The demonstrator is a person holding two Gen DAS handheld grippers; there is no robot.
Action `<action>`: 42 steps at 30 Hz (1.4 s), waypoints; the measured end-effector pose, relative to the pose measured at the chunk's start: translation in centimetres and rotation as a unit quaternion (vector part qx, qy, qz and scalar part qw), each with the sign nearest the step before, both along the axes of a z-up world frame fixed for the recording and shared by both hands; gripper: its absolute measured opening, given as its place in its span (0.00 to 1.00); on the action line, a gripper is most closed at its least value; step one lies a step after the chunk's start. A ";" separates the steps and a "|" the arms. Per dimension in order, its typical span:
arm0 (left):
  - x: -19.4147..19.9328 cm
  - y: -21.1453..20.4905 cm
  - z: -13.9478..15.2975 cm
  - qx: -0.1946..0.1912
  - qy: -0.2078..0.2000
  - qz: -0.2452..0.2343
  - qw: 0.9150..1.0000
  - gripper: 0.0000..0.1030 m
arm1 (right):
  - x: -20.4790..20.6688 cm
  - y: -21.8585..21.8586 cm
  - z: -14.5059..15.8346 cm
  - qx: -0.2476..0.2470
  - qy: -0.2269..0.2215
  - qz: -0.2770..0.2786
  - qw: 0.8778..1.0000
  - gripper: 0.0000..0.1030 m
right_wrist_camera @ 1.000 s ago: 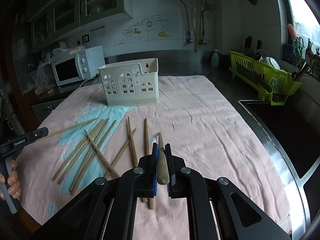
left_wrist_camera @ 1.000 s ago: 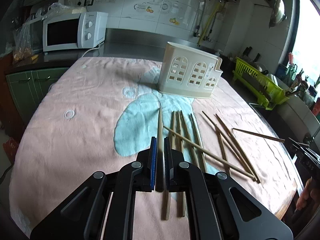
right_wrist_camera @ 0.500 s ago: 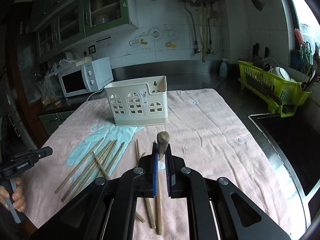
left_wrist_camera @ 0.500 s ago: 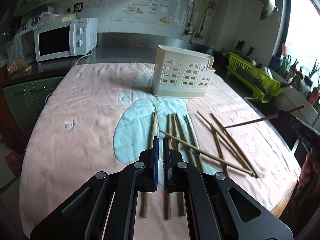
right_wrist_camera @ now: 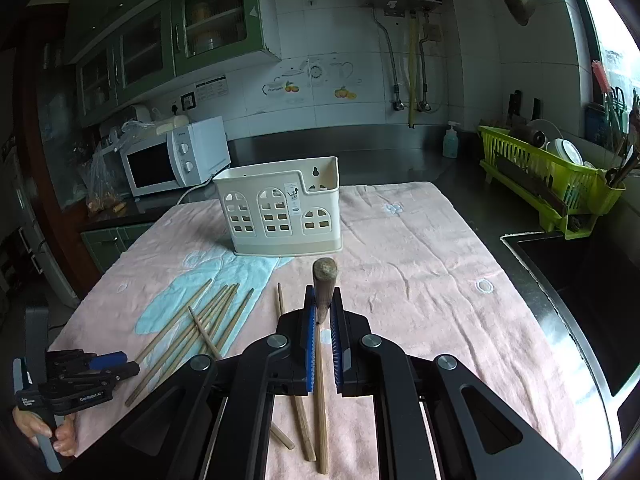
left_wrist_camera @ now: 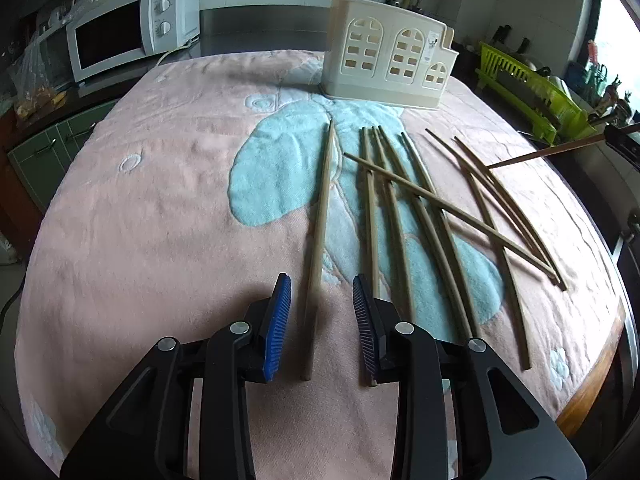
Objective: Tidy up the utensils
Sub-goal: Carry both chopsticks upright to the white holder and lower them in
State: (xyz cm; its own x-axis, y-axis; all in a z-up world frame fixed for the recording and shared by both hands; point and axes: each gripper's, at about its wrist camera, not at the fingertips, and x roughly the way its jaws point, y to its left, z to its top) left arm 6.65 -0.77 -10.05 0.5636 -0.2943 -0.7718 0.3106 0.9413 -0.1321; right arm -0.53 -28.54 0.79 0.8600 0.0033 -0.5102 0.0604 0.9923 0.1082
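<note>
The left hand-held gripper (left_wrist_camera: 322, 322) hangs low over the surface (left_wrist_camera: 160, 208), which is covered by a pink towel with a pale blue patch; its blue-padded jaws stand well apart, holding nothing, with a single chopstick (left_wrist_camera: 322, 216) lying on the towel between them and running away toward the cream utensil holder (left_wrist_camera: 386, 54); just right of that stick a loose spread of chopsticks (left_wrist_camera: 436, 220) lies on the towel, several roughly parallel and one laid slantwise across the others; the right hand-held gripper (right_wrist_camera: 323, 318) is raised above the towel with its jaws clamped on a wooden chopstick (right_wrist_camera: 320, 372), the thick rounded end poking up past the fingertips toward the holder (right_wrist_camera: 280, 212) and the thin end trailing back under the gripper body; the holder stands upright at the far middle of the towel; a white microwave (right_wrist_camera: 172, 158) sits beyond on the left, and a green dish rack (right_wrist_camera: 548, 176) on the right by the sink.
</note>
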 end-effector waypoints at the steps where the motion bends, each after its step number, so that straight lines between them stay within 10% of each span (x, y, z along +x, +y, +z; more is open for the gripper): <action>1: 0.1 0.0 -0.2 0.000 0.003 0.001 1.000 0.29 | 0.0 0.0 0.0 0.000 0.000 0.000 1.000 0.06; 9: 0.7 -0.2 -0.4 0.021 0.001 0.019 1.000 0.07 | 0.0 -0.2 0.0 0.003 0.001 -0.003 1.000 0.07; 23: -0.1 0.3 7.2 -0.049 -0.118 0.022 0.992 0.05 | 0.1 -0.2 1.8 0.001 -0.022 0.005 1.000 0.07; 42: 5.3 -2.0 15.5 -0.083 -0.156 -0.020 0.984 0.05 | 7.4 -2.3 10.6 0.010 -0.028 0.092 0.995 0.06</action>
